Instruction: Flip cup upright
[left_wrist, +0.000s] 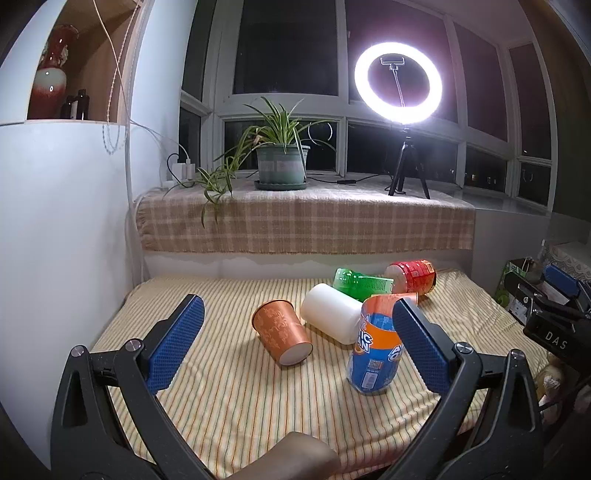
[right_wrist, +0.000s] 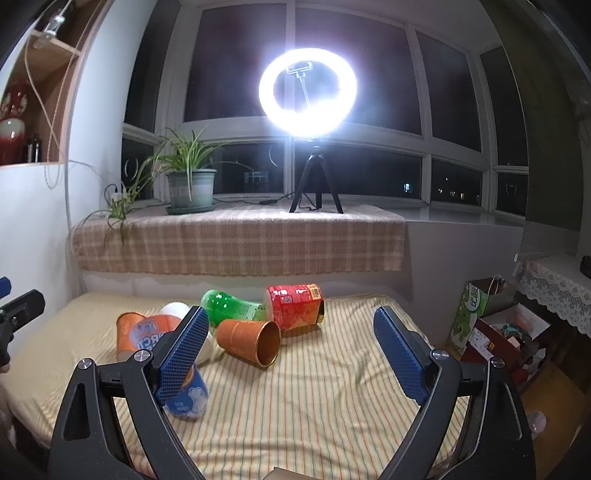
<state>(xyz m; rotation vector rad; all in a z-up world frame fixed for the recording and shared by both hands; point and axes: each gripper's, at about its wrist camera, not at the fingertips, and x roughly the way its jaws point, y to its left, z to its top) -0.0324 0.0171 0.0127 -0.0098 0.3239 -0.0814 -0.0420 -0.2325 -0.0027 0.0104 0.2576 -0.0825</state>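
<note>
The left claw (left_wrist: 295, 339) hovers low over the near part of the striped bed (left_wrist: 229, 406), its blue fingers (left_wrist: 177, 343) spread wide and holding nothing. Between those fingers, a little beyond the tips, lies the copper cup (left_wrist: 282, 332) on its side, mouth toward the far-left, base toward the near edge. The right finger of this claw overlaps the view of the blue-and-orange cup (left_wrist: 373, 350), which leans tilted just right of the copper one; whether it touches the finger cannot be told. A white cup (left_wrist: 332, 314) lies on its side behind both, close against the blue-and-orange cup.

The right claw (right_wrist: 291, 350) is also wide open and empty, held over the bed's near-right part. Ahead of it, between its fingers, a second orange cup (right_wrist: 249, 341) lies on its side with the open mouth turned toward the near-right. Behind that, toward the far edge, a green bottle (right_wrist: 231, 306) and a red container (right_wrist: 295, 306) lie on their sides, the bottle's end meeting the red one.

All the toppled things crowd the middle and far-centre of the bed. The near edge and the left and right sides show only striped sheet. A wall bounds the left side; boxes and bags (right_wrist: 491, 325) stand off the right edge. Beyond the far edge, a checked ledge carries a potted plant (left_wrist: 280, 162) and a lit ring light (left_wrist: 398, 82).
</note>
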